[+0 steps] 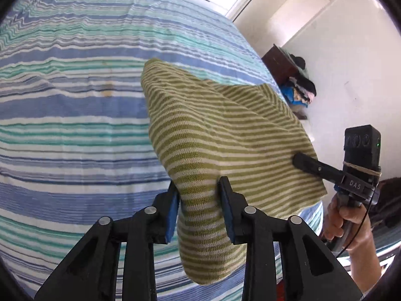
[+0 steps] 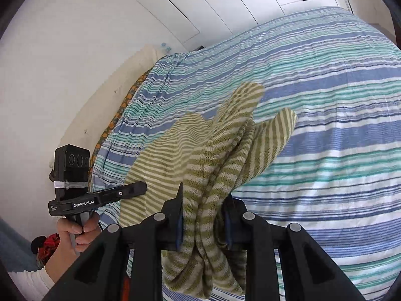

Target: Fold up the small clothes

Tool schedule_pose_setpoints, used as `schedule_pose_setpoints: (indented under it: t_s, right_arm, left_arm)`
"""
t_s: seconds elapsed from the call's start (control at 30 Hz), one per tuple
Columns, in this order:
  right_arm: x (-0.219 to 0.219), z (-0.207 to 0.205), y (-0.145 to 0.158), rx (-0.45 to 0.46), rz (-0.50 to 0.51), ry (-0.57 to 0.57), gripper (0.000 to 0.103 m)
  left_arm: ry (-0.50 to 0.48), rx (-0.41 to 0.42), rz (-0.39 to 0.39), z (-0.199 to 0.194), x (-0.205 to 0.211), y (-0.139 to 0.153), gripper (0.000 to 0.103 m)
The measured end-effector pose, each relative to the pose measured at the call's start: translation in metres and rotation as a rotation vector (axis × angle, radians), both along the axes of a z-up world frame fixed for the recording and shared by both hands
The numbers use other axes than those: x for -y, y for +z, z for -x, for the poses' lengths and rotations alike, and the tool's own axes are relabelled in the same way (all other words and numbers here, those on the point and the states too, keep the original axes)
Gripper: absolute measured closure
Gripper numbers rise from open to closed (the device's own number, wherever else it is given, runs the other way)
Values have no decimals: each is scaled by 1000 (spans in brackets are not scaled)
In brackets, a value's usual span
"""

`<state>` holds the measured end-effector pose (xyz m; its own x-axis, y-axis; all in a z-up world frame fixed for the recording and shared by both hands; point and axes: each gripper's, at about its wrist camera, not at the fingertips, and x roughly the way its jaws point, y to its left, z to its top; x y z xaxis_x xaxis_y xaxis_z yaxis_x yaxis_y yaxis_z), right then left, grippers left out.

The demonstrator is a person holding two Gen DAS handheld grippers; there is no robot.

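Both hand-held grippers hold one green-and-cream striped knit garment [image 1: 220,135] lifted above a bed w/ a blue, teal and white striped cover [image 1: 75,105].

Left hand-held gripper [image 1: 199,200]: jaws part-open, blue pads either side of a bunched fold of the garment, cloth fills the gap and hangs below the pads. Pads look pressed on it, so it has a grip. Seen from the right wrist view this tool [image 2: 135,189] reaches to the garment's left edge, its fingers side-on; the person's left hand [image 2: 77,228] wraps the handle, light sleeve at the wrist.

Right hand-held gripper [image 2: 204,215]: jaws narrow, clamped on a thick twisted bundle of the same garment, several layers between the pads, loose ends drooping under. In the left wrist view that tool [image 1: 304,163] touches the garment near its right edge; one finger lies on top of the cloth, the other can't be seen. The right hand [image 1: 351,223] grips the handle.

Garment spans between the two tools, sagging; far parts hang toward the cover, contact w/ bed can't be told.

Bkgd: white wall and closet doors [image 2: 225,5], dark cabinet w/ a clothes pile [image 1: 298,87] beside the bed.
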<state>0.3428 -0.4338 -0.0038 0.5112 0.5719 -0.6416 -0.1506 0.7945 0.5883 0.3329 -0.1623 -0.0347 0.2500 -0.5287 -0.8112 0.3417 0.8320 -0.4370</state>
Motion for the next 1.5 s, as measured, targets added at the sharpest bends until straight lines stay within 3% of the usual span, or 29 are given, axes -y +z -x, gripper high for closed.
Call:
schedule_pose_setpoints:
  t_s: [0.07, 0.1, 0.17, 0.2, 0.27, 0.3, 0.33, 0.43, 0.5, 0.7, 0.77, 0.93, 1.3, 1.5]
  right_arm:
    - [15, 32, -54, -129, 78, -48, 59]
    - [22, 52, -80, -188, 151, -87, 46]
    - [34, 101, -112, -236, 293, -151, 45]
    - [36, 127, -119, -244, 330, -171, 45]
    - [34, 174, -120, -237, 354, -210, 31]
    - [29, 194, -116, -221, 377, -224, 17]
    - [20, 213, -108, -195, 411, -229, 11]
    - [-17, 252, -81, -110, 500, -210, 6]
    - [-41, 273, -61, -52, 517, -194, 2]
    - [-95, 308, -17, 40, 607, -180, 1]
    - [-111, 311, -7, 55, 649, -165, 1]
    - [-125, 320, 13, 38, 707, -144, 1]
    - [-144, 335, 25, -48, 690, -94, 1]
    - [-149, 346, 37, -50, 661, -80, 1]
  left_arm:
    - [3, -1, -160, 44, 1, -48, 50]
    - [-7, 15, -217, 69, -3, -64, 50]
    - [-16, 59, -272, 117, -18, -80, 47]
    - [-12, 80, -282, 139, -27, -81, 41]
    - [10, 116, -321, 177, -44, -76, 28]
    - [32, 139, -350, 191, -51, -71, 23]
    - [53, 166, -373, 202, -56, -64, 22]
    - [98, 267, -434, 227, -66, -35, 4]
    - [133, 341, -462, 239, -70, -15, 2]
    - [190, 442, -565, 256, -73, 21, 1]
    - [196, 448, -565, 266, -75, 29, 1]
    - [163, 373, -532, 275, -74, 41, 2]
    - [112, 324, -535, 295, -74, 46, 2]
    - [73, 257, -479, 301, -86, 44, 1]
